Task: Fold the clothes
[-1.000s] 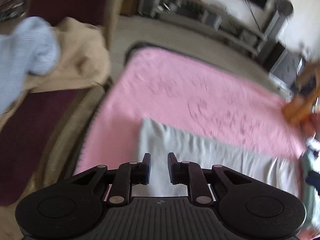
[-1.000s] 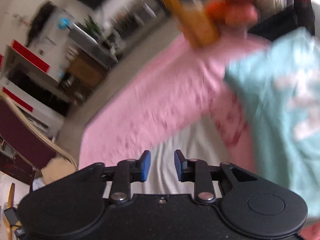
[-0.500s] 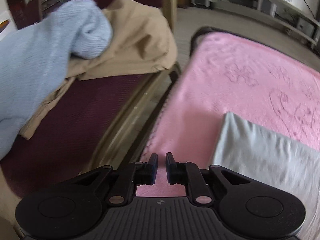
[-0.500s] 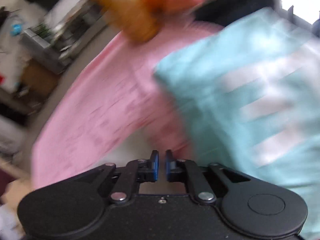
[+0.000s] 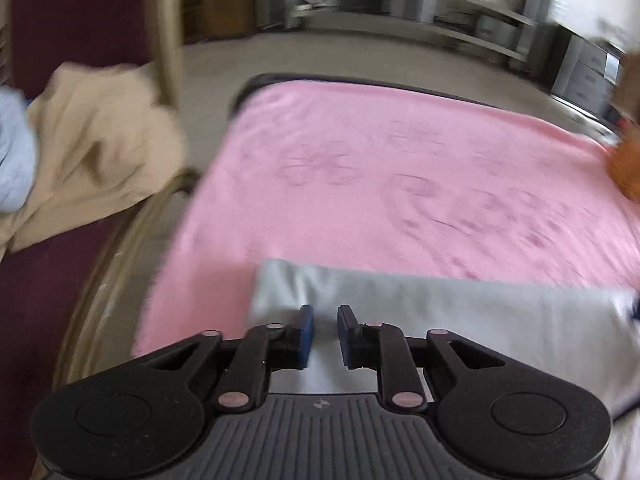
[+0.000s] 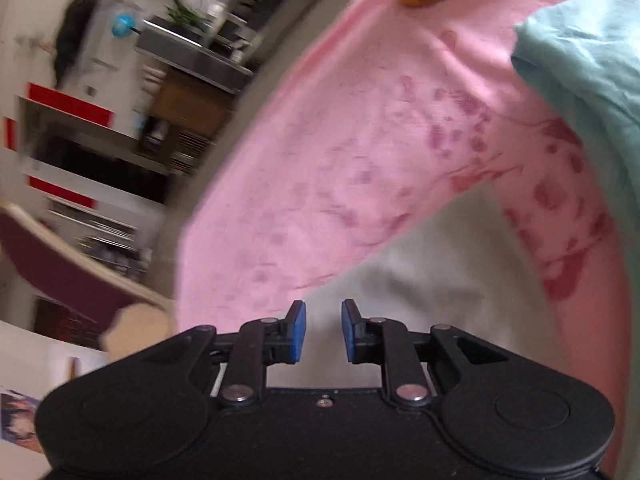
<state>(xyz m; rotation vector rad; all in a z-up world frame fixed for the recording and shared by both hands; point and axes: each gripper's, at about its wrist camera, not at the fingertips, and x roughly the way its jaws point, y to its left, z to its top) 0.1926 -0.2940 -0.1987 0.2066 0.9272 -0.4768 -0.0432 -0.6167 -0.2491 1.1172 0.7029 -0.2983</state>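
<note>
Both tongs, left (image 5: 323, 320) and right (image 6: 323, 316), gape over a grey cloth (image 5: 460, 304); only the right view shows the teal shirt (image 6: 592, 92).

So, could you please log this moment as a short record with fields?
surface: pink patterned blanket
work item: folded pale grey garment on the blanket
left tongs: open, empty, over the garment's left end
right tongs: open, empty, over the garment
right side: teal garment
chair: beige cloth
</note>
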